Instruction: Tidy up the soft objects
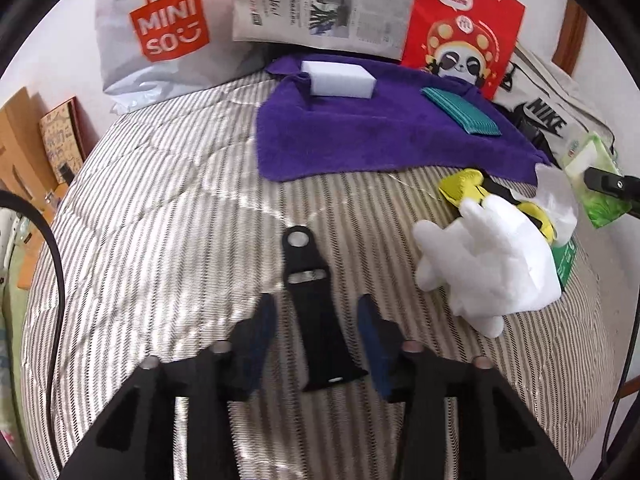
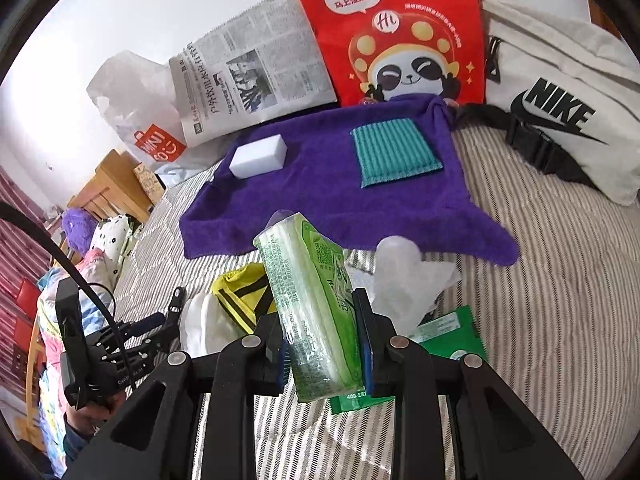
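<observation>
A purple towel [image 1: 360, 136] [image 2: 320, 200] lies on the striped bed, with a white sponge block [image 1: 338, 79] [image 2: 258, 156] and a teal striped cloth [image 1: 462, 116] [image 2: 394, 152] on it. My right gripper [image 2: 320, 340] is shut on a green tissue pack [image 2: 312, 308] and holds it above the bed; the pack also shows at the right edge of the left wrist view [image 1: 592, 184]. My left gripper [image 1: 316, 308] is open above the bed, left of a white plush toy [image 1: 488, 268] and a yellow pouch [image 1: 464, 186] [image 2: 244, 296]. A crumpled tissue [image 2: 404, 276] lies by the towel's edge.
A Miniso bag [image 1: 160, 36], a newspaper [image 1: 324, 4], a red panda bag [image 1: 464, 28] and a white Nike bag [image 2: 560, 108] lean along the wall behind the towel. A flat green packet [image 2: 448, 336] lies under the right gripper. A black strap [image 1: 316, 312] lies between the left fingers.
</observation>
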A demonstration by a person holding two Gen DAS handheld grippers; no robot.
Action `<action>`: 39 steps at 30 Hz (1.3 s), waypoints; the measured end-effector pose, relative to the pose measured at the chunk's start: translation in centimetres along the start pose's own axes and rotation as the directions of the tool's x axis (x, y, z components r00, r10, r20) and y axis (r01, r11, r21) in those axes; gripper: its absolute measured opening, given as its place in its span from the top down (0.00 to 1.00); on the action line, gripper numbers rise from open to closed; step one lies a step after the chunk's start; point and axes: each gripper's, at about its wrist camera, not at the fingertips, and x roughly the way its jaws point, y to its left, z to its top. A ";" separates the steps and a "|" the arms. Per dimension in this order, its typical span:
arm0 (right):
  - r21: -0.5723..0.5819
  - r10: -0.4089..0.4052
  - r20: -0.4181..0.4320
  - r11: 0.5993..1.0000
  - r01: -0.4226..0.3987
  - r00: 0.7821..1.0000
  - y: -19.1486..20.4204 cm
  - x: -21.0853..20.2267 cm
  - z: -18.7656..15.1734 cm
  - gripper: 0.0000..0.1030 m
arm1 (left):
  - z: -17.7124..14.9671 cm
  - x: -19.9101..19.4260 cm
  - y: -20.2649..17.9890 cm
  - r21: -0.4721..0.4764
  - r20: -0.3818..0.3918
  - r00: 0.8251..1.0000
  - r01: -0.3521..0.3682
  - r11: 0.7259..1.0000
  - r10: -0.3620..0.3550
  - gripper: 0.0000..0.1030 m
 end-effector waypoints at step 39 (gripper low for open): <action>-0.021 -0.014 0.004 1.000 0.014 1.000 0.0 0.7 2.1 0.74 | 4.4 -2.6 0.5 0.030 0.066 0.996 0.056 0.998 -0.058 0.81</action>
